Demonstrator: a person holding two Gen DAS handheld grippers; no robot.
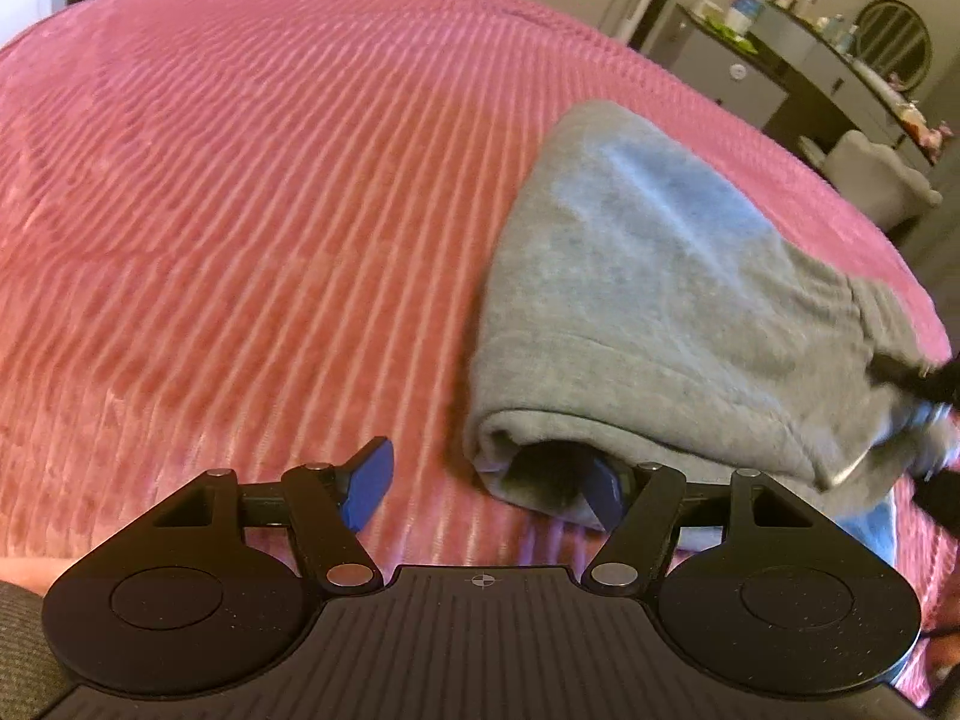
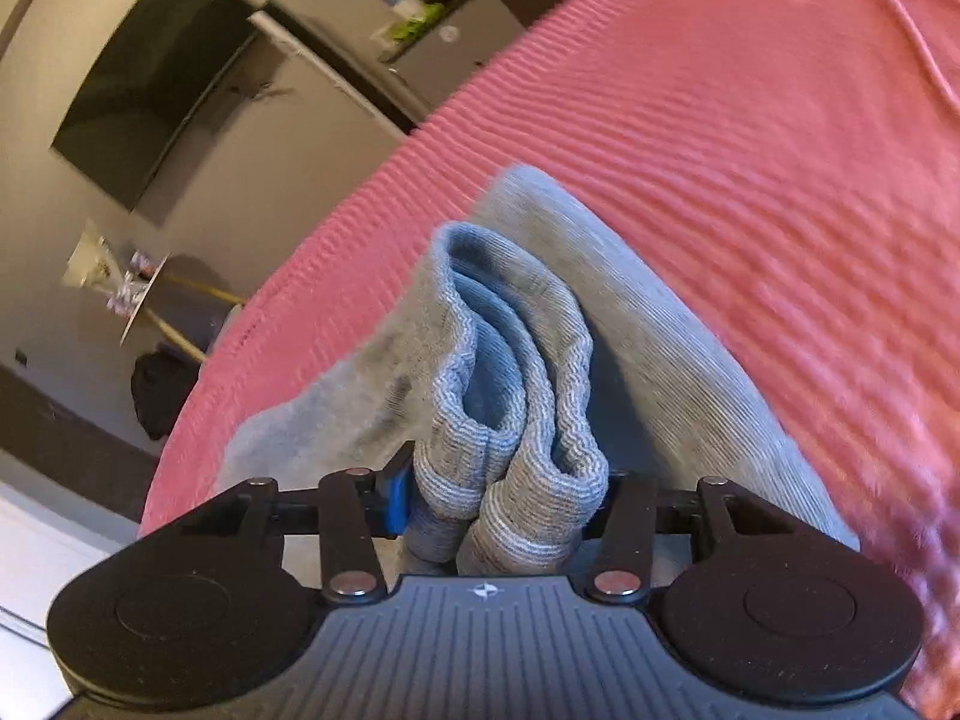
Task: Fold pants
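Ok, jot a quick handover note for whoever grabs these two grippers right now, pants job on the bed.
Left gripper: open, one finger tucked into the near end of the folded grey pants, nothing clamped.
Right gripper: shut on the bunched ribbed cuffs.
Pants lie on the pink bedspread, already folded into a compact bundle.
Left: lay the cuffs down, release, tidy the fold.

Pink ribbed bedspread (image 1: 270, 180), dark dresser (image 1: 798, 60) with bottles, round mirror (image 1: 894, 42), wall-mounted television (image 2: 150, 78)
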